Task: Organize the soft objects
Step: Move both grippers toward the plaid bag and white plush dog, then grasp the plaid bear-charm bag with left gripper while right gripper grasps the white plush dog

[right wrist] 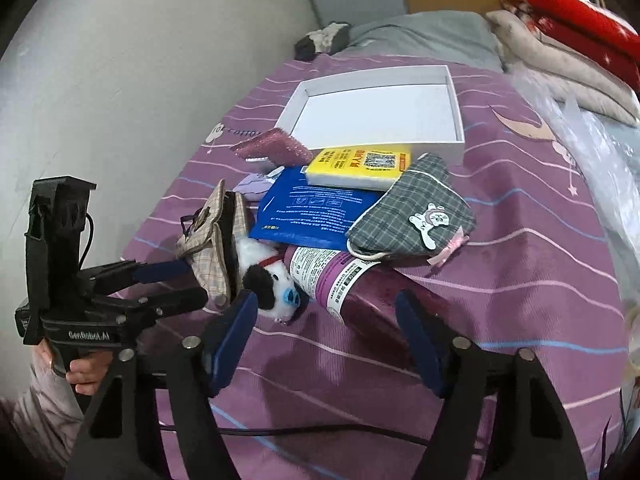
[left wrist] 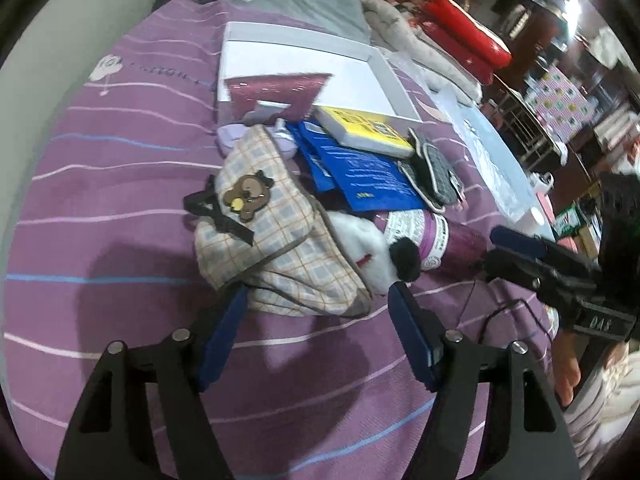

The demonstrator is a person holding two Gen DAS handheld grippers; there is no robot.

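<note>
The left gripper (left wrist: 316, 304) stood wide open, gripping nothing, its tips at the near edge of the beige plaid pouch (left wrist: 272, 240); the right gripper (right wrist: 324, 312) gaped likewise, empty, over the purple tube (right wrist: 340, 280); the plush toy (right wrist: 276, 284) lay between pouch and tube; the white box (right wrist: 456, 120) sat beyond the pouch.

Both grippers are showing black angular frames with dark blue finger pads and silver round screws at the joints. The left gripper (right wrist: 176, 284) is bearing white "GenRobot.AI" lettering and a thin black cable. The person's sleeve (right wrist: 44, 404) is looking pale pinkish-grey.
</note>
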